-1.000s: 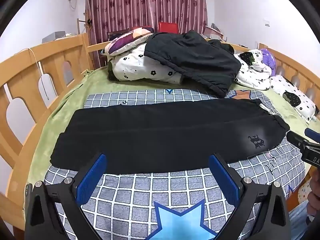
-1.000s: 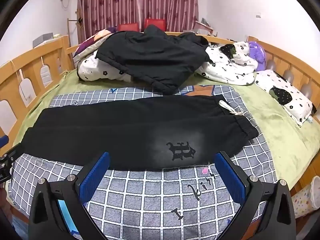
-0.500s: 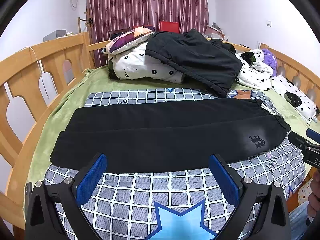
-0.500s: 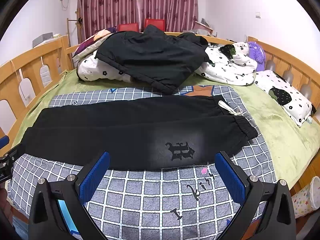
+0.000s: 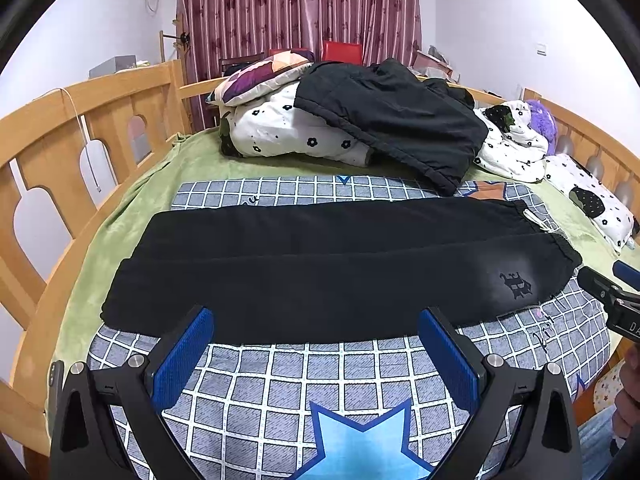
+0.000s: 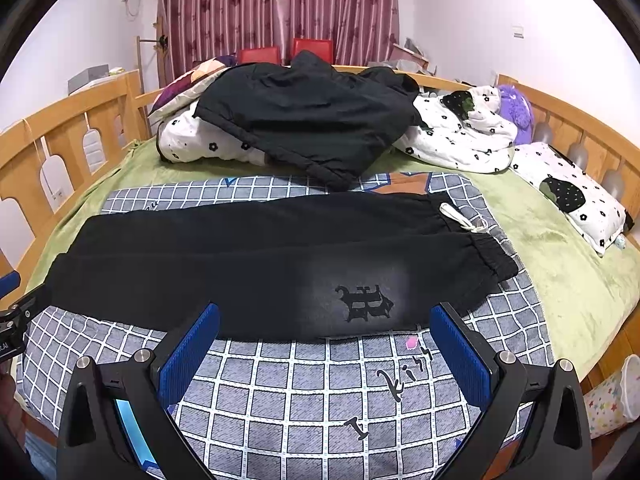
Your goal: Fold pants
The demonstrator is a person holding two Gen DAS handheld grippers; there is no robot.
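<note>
On a wooden-railed bed (image 5: 72, 120), I hold both tongs above the near edge of a checked blanket (image 5: 280, 384), with the black pants (image 5: 320, 272) laid flat across it, one leg folded onto the other, cuffs at the left and waistband at the right. From my left wrist camera, the left gripper (image 5: 316, 340) hangs with its blue pads (image 5: 182, 356) spread wide and empty, just short of the pants' near hem, roughly at mid-leg; a blue star (image 5: 360, 440) printed on the blanket shows between its arms. Behind the pants sit a flowered quilt (image 5: 288, 132) topped by a patterned pillow (image 5: 260, 76) and a dark jacket (image 5: 400, 120), before a maroon curtain (image 5: 300, 4). At the far right edge of that view, the tip of my right gripper pokes in beside the waistband. From my right wrist camera, the right gripper (image 6: 324, 340) is likewise spread wide and holding nothing, poised near the hem below the gothic logo (image 6: 364, 302) on a faded patch of the pants (image 6: 240, 256). The white drawstring (image 6: 460, 220) lies loose at the waistband, resting on the blanket (image 6: 320, 392). Farther right, a flowered pillow (image 6: 572, 196) lies on the green sheet (image 6: 560, 264), well apart from the pants.
</note>
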